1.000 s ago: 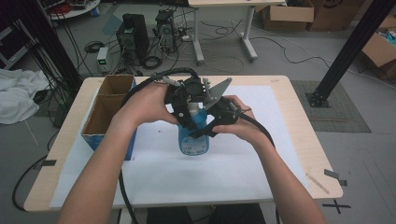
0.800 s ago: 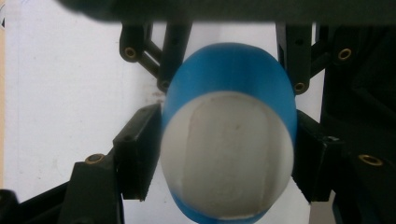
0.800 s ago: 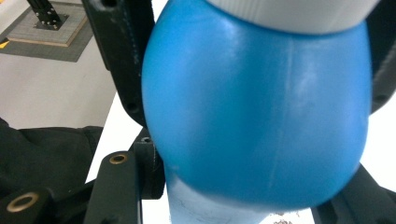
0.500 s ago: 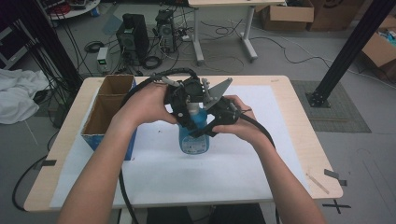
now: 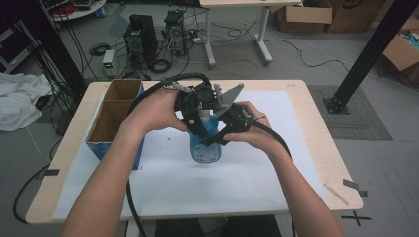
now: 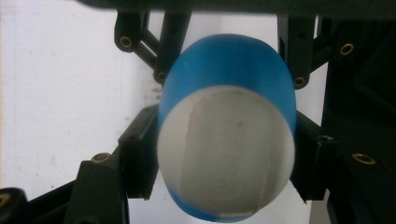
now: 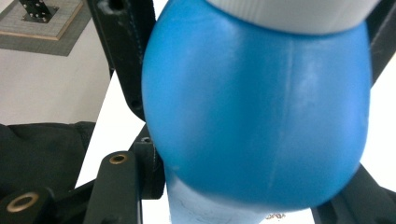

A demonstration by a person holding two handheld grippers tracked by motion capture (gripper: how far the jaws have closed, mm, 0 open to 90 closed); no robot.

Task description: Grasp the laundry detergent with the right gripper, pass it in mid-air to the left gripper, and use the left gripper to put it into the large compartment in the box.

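**Blue bottle clamped from both sides, mid-table**

The left gripper (image 5: 200,116) is clamped on the blue bottle (image 5: 205,143); its jaws have just been closing, and in the left gripper view the bottle (image 6: 227,126) is seen wedged tight between them, pads pressed in on either side. The right gripper (image 5: 225,129) is clamped on the same bottle too, lower jaw tucked under the round blue shoulder in the right gripper view (image 7: 254,112).

What's picked up differently per view: from the left gripper view the bottle is looked at end-on, so a whitish oval face with a blue rim is seen, plus the other gripper's black linkages behind it. From the right gripper view only the bulging blue side and a strip of white at the top edge are caught. The label can't be read in either one. In the high view the bottle is found standing upright on the white sheet (image 5: 276,168), with both hands bunched over its top.

Further out, the sheet is laid on a pale wooden table (image 5: 321,148). An open cardboard box (image 5: 116,116) is parked at the table's left end, well apart from the bottle. On the grey floor beyond, computer towers (image 5: 143,37), loose cables and another desk are visible.
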